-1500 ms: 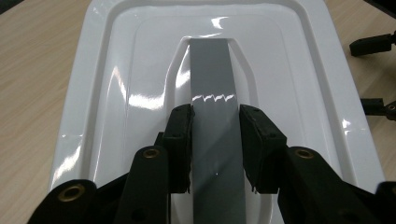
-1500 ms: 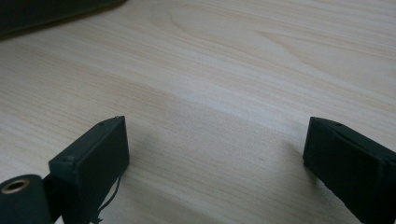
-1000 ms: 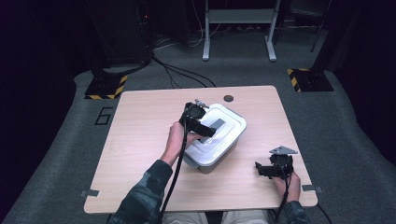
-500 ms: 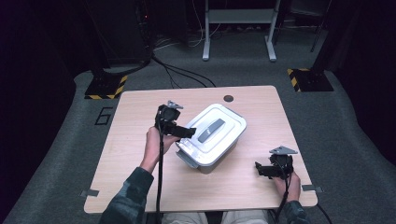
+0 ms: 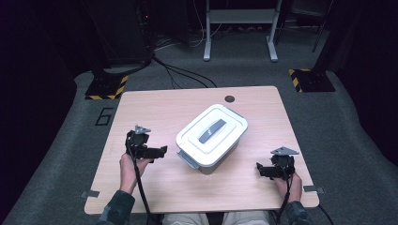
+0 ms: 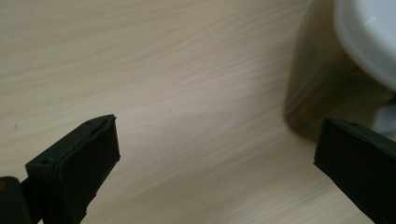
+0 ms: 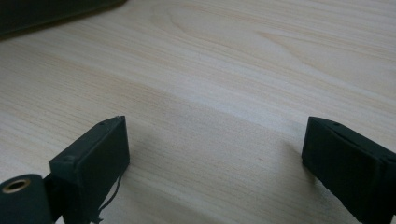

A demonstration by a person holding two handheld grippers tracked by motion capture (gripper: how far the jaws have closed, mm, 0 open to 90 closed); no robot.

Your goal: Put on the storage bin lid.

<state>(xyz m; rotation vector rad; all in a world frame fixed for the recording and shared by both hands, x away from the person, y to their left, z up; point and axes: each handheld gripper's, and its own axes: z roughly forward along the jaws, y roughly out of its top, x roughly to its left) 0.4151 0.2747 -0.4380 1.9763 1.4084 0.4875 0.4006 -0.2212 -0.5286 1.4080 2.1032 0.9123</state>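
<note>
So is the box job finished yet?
It looks nearly done. The lid sits flat on the box in the middle of the table. Nothing is in hand: the left gripper has just been opening, with nothing between its jaws, and sits beside the box. The right gripper is open and empty too.

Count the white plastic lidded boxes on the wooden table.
1. The white plastic lidded box with a grey handle sits mid-table, between the left gripper and right gripper.

Lidded white box, mid-table, askew
</note>
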